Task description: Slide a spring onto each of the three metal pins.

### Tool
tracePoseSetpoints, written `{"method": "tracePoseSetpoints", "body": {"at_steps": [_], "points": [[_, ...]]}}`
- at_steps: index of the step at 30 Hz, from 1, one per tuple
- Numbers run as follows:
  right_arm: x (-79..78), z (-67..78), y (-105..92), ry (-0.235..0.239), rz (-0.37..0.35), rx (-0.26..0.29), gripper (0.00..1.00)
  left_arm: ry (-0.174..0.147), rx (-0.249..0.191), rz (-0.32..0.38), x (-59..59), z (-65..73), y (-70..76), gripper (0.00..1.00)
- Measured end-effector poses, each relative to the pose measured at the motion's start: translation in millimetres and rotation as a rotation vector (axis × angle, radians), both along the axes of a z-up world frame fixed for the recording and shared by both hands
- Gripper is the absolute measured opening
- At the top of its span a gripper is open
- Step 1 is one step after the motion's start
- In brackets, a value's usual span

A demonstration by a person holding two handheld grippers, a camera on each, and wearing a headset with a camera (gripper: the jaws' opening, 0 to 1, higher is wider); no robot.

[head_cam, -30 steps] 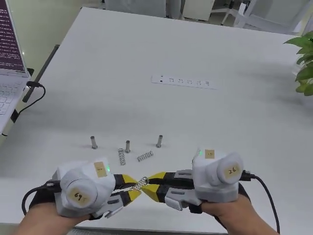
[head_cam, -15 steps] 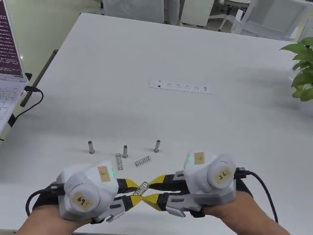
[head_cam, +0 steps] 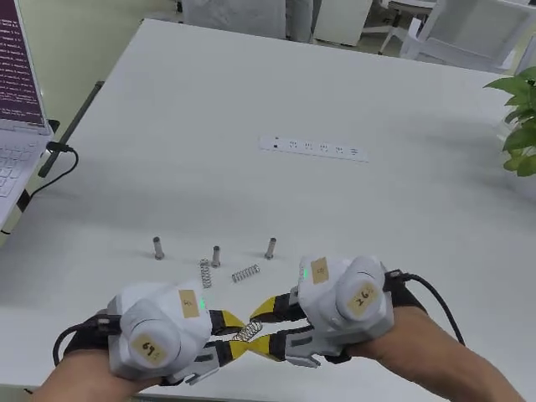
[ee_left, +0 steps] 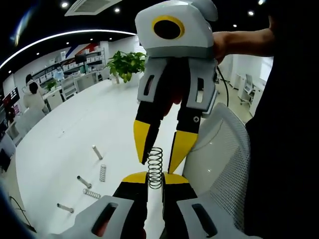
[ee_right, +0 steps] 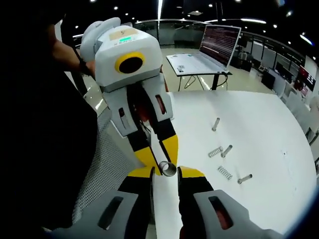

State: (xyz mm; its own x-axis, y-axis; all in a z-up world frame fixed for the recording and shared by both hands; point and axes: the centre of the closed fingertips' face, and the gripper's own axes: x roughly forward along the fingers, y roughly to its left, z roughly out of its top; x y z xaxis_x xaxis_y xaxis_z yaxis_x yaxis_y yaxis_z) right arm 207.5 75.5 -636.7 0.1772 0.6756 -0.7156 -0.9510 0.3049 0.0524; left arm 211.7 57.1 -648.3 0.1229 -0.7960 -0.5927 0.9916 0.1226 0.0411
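Three short metal pins stand in a row on the white table. Two loose springs lie just in front of them. Near the table's front edge my left gripper is shut on a third spring, seen upright between its jaws in the left gripper view. My right gripper faces it tip to tip, open, with its yellow jaws on either side of the spring's free end.
A white power strip lies further back at the middle of the table. An open laptop with a black cable stands at the left edge. Plant leaves reach in at the right. A mesh chair sits below the grippers.
The right gripper has moved left, closer to the left gripper, so its jaws now reach further over the held spring. The head camera has shifted a little.
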Motion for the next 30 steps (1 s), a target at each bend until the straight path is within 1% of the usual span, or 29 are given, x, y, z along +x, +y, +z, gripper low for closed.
{"method": "tracePoseSetpoints", "body": {"at_steps": [1, 7, 9, 12, 15, 17, 21, 25, 29, 30], "points": [[-0.9, -1.2, -0.3, -0.001, 0.013, -0.01, 0.16, 0.0, 0.002, -0.004, -1.0, -0.4, 0.0, 0.02], [-3.1, -2.9, 0.1, 0.001, 0.046, -0.03, 0.15, -0.006, 0.014, -0.019, -3.9, -2.7, 0.5, 0.02], [-5.8, -4.1, -0.1, 0.002, 0.071, -0.045, 0.14, -0.01, 0.019, -0.031, -5.6, -2.6, 0.0, 0.02], [-7.8, -5.1, 0.4, 0.004, 0.085, -0.048, 0.12, -0.017, 0.027, -0.046, -7.1, -3.3, -0.7, 0.02], [-7.2, -5.5, 0.6, -0.005, 0.092, -0.052, 0.09, -0.013, 0.028, -0.054, -8.2, -3.7, -1.3, 0.02], [-8.9, -4.9, 1.8, 0.004, 0.1, -0.046, 0.09, -0.01, 0.031, -0.061, -9.3, -4.6, -1.6, 0.02], [-10.1, -7.0, 2.4, 0.004, 0.11, -0.046, 0.08, -0.005, 0.043, -0.076, -10.4, -6.2, -1.7, 0.02], [-5.8, -5.2, 2.6, -0.001, 0.108, -0.038, 0.08, -0.005, 0.04, -0.058, -6.0, -5.6, -0.6, 0.03], [-0.1, -2.6, 2.8, -0.011, 0.094, -0.026, 0.08, 0.006, 0.022, -0.018, 1.8, -2.7, 1.8, 0.04], [2.8, -1.2, 2.2, -0.012, 0.09, -0.021, 0.08, 0.003, 0.014, 0.006, 6.3, -1.5, 3.6, 0.06]]}}
